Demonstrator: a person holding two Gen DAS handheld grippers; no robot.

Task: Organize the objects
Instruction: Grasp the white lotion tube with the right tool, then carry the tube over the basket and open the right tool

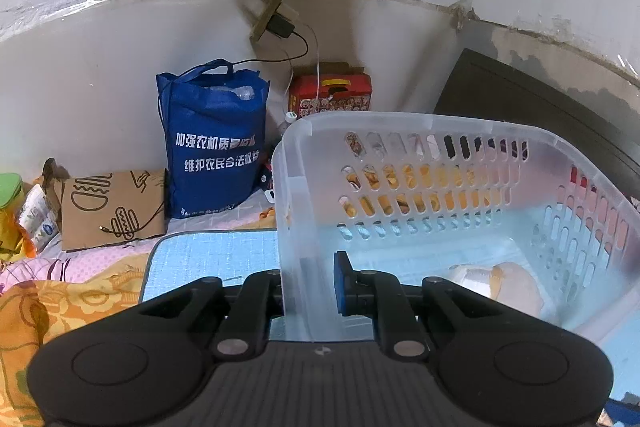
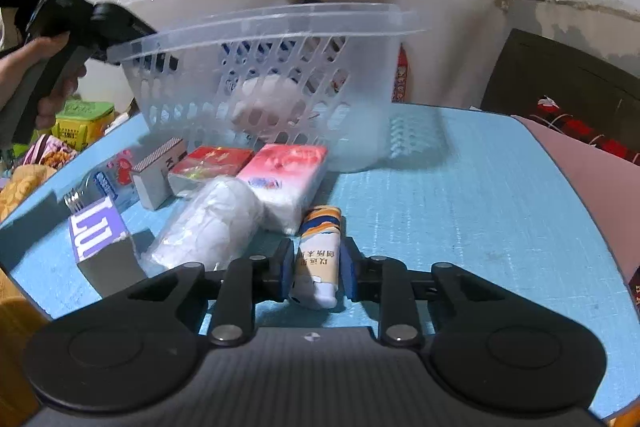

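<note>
A clear perforated plastic basket point(image 1: 440, 163) is tilted on the blue mat point(image 1: 212, 251). My left gripper point(image 1: 308, 287) is shut on its near wall, one finger inside and one outside. A white wrapped item point(image 1: 500, 287) lies inside the basket. In the right wrist view the basket point(image 2: 272, 67) is tipped up at the back, with the left gripper's body point(image 2: 60, 39) at its left rim. My right gripper point(image 2: 318, 271) straddles a small white and orange tube point(image 2: 320, 255) lying on the mat; the jaws stand close beside it, slightly apart.
On the mat point(image 2: 460, 207) lie a pink tissue pack point(image 2: 288, 175), a red box point(image 2: 212, 167), a white plastic-wrapped roll point(image 2: 208, 223), a grey box point(image 2: 160, 171) and a purple-topped box point(image 2: 100, 239). A blue tote bag point(image 1: 216, 139) and a cardboard bag point(image 1: 112, 207) stand by the wall.
</note>
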